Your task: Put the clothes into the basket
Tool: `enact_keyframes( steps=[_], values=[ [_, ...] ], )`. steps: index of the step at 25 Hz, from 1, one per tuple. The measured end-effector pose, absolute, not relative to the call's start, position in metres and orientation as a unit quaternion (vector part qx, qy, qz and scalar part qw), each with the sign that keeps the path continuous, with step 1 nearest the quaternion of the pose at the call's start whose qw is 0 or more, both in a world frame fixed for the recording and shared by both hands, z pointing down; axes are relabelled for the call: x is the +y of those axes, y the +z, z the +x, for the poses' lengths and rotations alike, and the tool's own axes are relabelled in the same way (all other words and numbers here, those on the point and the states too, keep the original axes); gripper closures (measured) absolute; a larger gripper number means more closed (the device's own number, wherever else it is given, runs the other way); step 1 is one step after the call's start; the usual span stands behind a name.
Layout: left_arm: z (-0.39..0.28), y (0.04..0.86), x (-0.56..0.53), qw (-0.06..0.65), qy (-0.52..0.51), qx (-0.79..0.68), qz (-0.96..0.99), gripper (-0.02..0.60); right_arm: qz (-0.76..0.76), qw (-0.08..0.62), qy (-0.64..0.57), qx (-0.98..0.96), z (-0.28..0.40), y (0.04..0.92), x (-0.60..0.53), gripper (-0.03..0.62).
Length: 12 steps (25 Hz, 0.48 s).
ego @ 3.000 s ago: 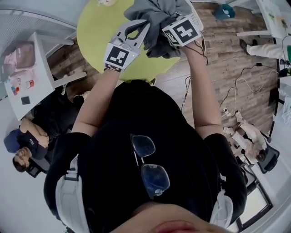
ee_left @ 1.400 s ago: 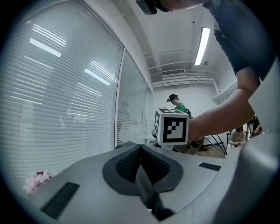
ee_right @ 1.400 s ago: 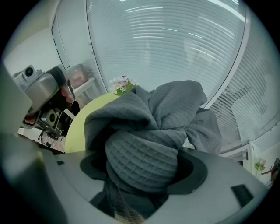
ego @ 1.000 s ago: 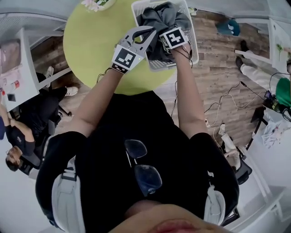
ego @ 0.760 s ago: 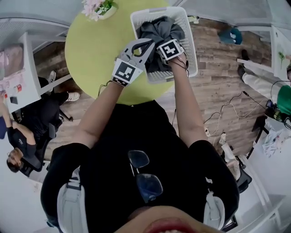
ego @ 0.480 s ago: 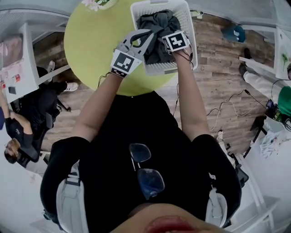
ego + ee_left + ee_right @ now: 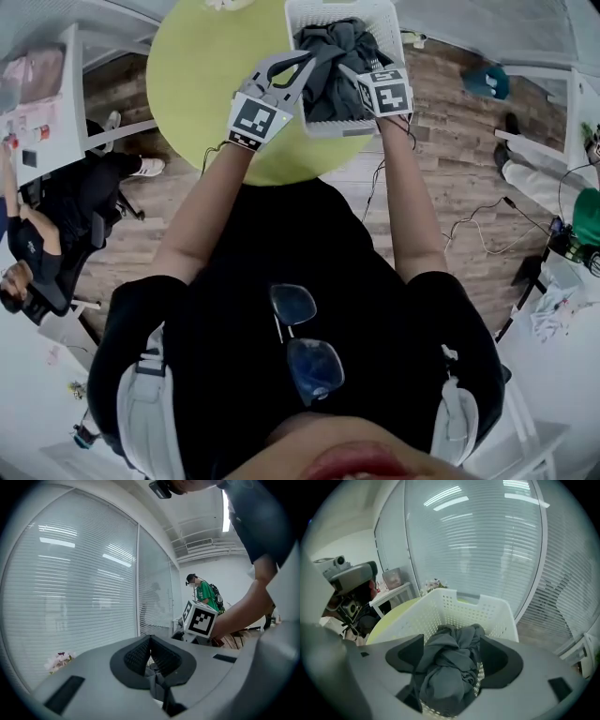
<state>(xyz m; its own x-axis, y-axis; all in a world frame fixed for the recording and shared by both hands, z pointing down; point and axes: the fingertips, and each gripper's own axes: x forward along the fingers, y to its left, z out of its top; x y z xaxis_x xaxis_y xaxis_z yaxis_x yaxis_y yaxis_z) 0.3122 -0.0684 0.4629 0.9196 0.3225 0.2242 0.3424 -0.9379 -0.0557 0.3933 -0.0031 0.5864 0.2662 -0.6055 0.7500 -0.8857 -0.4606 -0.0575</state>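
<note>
In the head view, the white laundry basket point(image 7: 330, 127) sits at the 2 o'clock edge of the yellow-green tabletop point(image 7: 202, 66), with the grey clothes point(image 7: 342, 56) bundled inside. The left gripper point(image 7: 298, 67) reaches in from the basket's 9 o'clock side. The right gripper point(image 7: 361, 80) hangs at its 4 o'clock corner.

In the left gripper view, the left gripper's pads meet, pinching a strip of the clothes point(image 7: 153, 682).

In the right gripper view, the right gripper point(image 7: 452, 660) is spread wide and grips nothing, above the clothes heaped in the basket point(image 7: 454, 597).
</note>
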Motion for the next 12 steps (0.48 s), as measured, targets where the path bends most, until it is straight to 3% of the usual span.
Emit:
enact_keyframes(
  steps=[8,12],
  values=[
    [0.253,0.445,-0.077,0.027,-0.087,-0.200,-0.976,0.571,0.805,0.099,0.278,-0.515,0.329,0.502,-0.015,0.231],
    [0.213,0.442,-0.078,0.015,-0.078,-0.223,-0.971,0.572,0.815,0.053,0.245,-0.523,0.278,0.470,-0.015,0.400]
  ],
)
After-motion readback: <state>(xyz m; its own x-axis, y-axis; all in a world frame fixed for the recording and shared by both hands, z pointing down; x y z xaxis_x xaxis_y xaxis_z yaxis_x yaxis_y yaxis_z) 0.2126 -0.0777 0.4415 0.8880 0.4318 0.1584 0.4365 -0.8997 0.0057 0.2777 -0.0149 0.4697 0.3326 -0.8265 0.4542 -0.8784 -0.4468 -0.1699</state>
